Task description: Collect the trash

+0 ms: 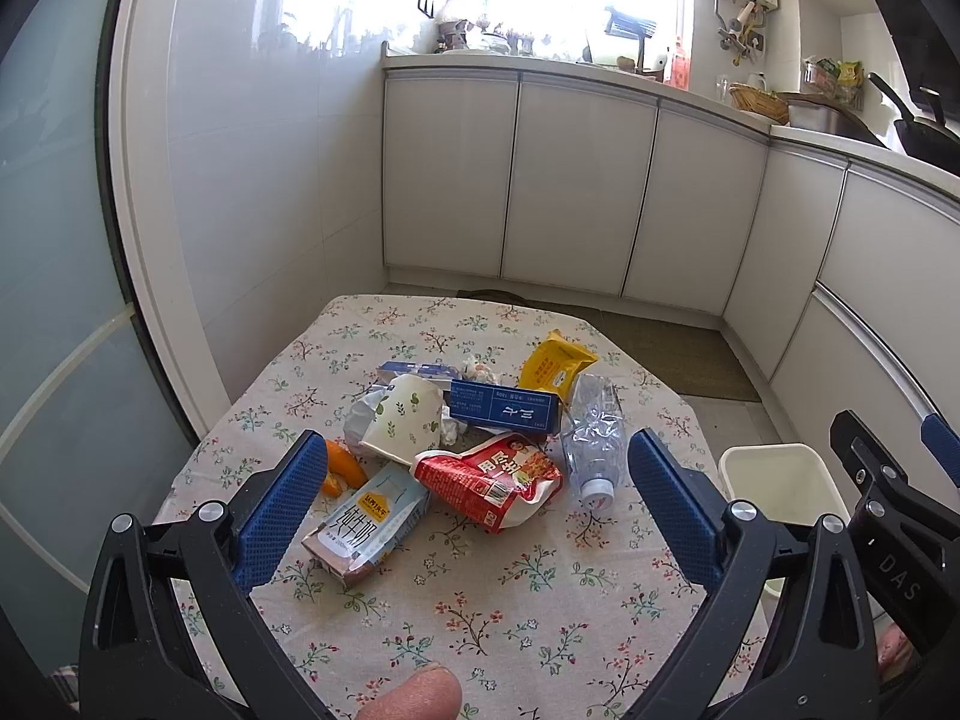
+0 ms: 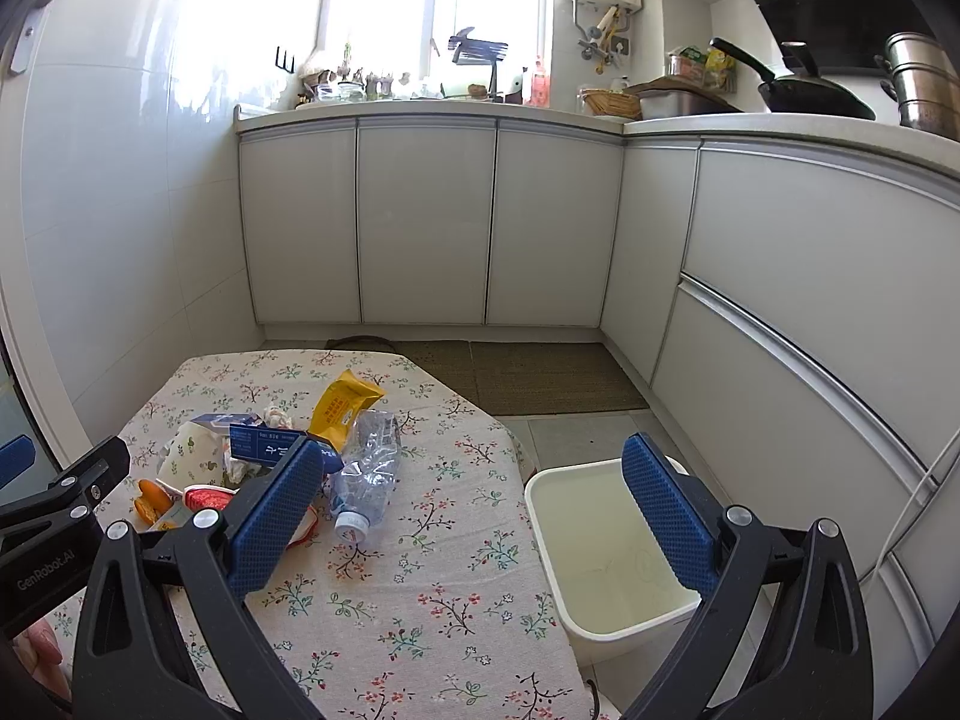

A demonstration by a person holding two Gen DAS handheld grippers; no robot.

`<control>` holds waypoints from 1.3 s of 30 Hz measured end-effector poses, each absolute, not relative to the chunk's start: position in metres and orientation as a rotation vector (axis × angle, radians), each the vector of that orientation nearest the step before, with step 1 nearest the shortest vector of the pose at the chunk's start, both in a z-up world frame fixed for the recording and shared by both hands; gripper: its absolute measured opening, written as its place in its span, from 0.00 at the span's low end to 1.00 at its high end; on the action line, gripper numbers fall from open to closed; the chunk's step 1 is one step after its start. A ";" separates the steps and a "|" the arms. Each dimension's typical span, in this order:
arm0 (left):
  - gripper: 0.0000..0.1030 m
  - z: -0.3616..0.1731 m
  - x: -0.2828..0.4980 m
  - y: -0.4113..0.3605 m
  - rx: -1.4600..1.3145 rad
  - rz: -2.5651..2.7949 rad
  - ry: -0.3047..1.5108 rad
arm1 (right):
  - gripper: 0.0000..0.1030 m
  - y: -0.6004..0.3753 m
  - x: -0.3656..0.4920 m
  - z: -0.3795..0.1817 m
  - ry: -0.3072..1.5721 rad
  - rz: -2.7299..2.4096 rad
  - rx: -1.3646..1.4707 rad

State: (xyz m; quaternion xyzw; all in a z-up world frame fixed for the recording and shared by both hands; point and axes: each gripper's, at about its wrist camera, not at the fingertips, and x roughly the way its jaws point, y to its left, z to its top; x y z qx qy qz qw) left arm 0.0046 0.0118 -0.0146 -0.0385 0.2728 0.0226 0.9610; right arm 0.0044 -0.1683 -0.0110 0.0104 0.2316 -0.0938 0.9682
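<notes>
A heap of trash lies on the flowered tablecloth (image 1: 480, 618): a red snack bag (image 1: 492, 477), a milk carton (image 1: 366, 525), a crushed clear bottle (image 1: 594, 438) (image 2: 366, 474), a blue box (image 1: 504, 408), a paper cup (image 1: 402, 414), a yellow packet (image 1: 555, 360) (image 2: 342, 405) and orange peel (image 1: 342, 468). My left gripper (image 1: 474, 474) hangs open above the near side of the heap, holding nothing. My right gripper (image 2: 474, 480) is open over the table's right edge, beside the white bin (image 2: 600, 558), which looks empty.
The white bin (image 1: 780, 480) stands on the floor right of the table. White cabinets (image 2: 420, 228) run along the back and right under a cluttered counter. A brown mat (image 2: 540, 378) lies on the floor. A fingertip (image 1: 414, 696) shows at the bottom edge.
</notes>
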 end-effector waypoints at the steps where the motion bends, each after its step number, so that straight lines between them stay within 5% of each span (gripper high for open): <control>1: 0.93 -0.015 0.004 0.012 -0.078 0.046 0.553 | 0.94 -0.168 0.005 -0.011 0.468 -0.190 0.021; 31: 0.93 0.032 0.090 0.093 -0.301 -0.018 0.713 | 0.94 -0.180 0.073 0.014 0.662 -0.090 0.092; 39: 0.93 -0.062 0.135 0.127 -0.447 -0.083 1.037 | 0.94 -0.195 0.101 -0.039 0.821 -0.031 0.198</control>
